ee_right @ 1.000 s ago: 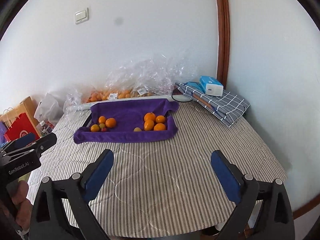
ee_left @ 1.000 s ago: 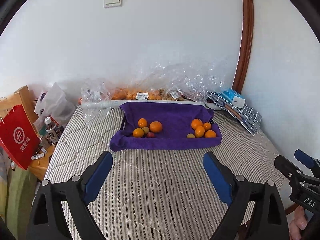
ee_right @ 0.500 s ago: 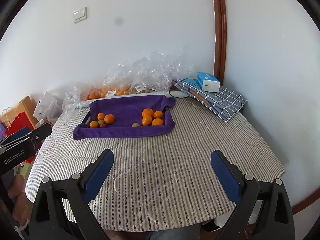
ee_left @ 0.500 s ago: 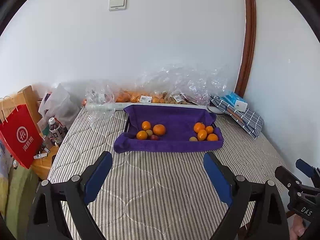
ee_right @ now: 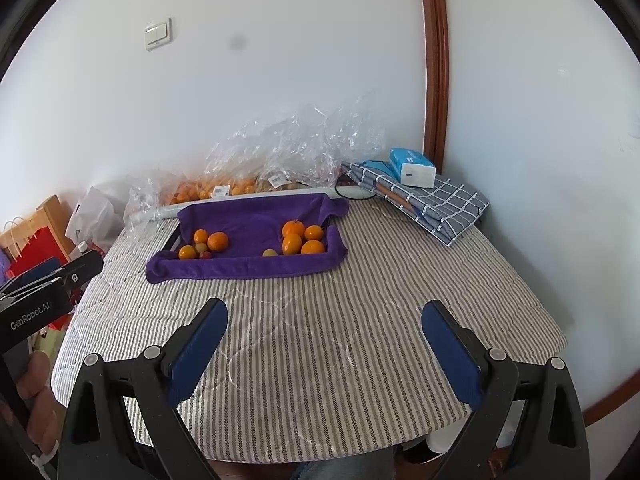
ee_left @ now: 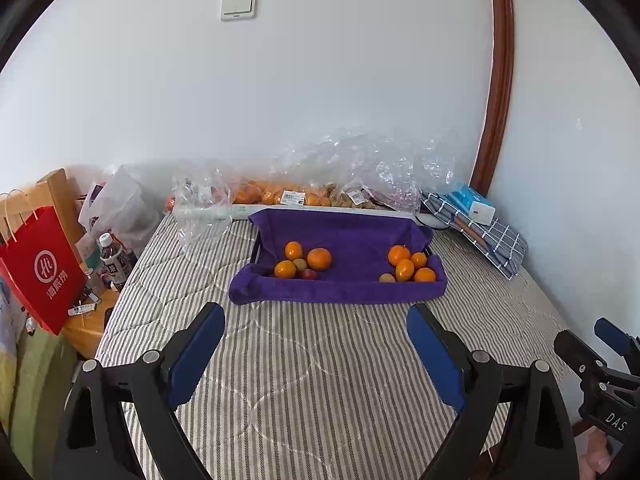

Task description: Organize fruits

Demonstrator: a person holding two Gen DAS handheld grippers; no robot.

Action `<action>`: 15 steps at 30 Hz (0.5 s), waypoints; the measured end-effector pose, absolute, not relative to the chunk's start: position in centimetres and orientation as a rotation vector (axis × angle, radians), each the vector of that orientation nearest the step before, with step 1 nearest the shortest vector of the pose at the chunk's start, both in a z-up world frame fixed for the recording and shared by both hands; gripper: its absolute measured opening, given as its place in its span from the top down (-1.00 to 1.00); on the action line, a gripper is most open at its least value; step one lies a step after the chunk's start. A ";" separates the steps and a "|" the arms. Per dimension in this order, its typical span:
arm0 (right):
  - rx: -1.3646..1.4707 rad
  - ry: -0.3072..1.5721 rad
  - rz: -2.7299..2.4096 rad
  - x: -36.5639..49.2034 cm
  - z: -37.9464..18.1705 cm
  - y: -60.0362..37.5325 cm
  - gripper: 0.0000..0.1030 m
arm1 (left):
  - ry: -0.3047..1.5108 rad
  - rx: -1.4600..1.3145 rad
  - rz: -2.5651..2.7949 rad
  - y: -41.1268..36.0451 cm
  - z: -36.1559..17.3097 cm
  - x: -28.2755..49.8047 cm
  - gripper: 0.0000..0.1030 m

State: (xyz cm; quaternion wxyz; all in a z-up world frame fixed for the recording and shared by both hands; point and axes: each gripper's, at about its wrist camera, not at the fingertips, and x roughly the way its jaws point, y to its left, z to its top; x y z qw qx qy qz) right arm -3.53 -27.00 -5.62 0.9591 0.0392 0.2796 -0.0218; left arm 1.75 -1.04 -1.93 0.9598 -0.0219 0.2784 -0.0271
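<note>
A tray lined with a purple towel [ee_left: 352, 236] [ee_right: 256, 224] sits at the far side of a striped table. Its left end holds oranges [ee_left: 319, 259] [ee_right: 217, 241] with a small green and a small red fruit. Its right end holds oranges [ee_left: 404, 269] [ee_right: 292, 243] and one small yellowish fruit [ee_left: 386, 278]. My left gripper [ee_left: 316, 340] is open and empty, well short of the tray. My right gripper [ee_right: 324, 340] is open and empty, also well short of it.
Clear plastic bags of oranges [ee_left: 280, 196] lie against the wall behind the tray. A folded checked cloth [ee_right: 424, 200] with a blue tissue box [ee_right: 412, 167] sits at back right. A red paper bag [ee_left: 40, 268] and bottles stand off the table's left edge.
Both grippers have pulled back and risen slightly from the tray; the table looks farther away. The fruit has not moved.
</note>
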 end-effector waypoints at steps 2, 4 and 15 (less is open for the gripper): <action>0.081 0.571 -0.042 -3.5 -5.7 -27.0 -0.88 | 0.564 -0.047 -0.051 -0.9 -2.0 1.7 -0.79; 0.079 0.574 -0.042 -3.4 -5.8 -26.9 -0.88 | 0.567 -0.050 -0.051 -0.8 -2.0 1.8 -0.79; 0.082 0.578 -0.037 -3.4 -5.9 -26.4 -0.88 | 0.574 -0.062 -0.053 -0.1 -2.0 1.8 -0.79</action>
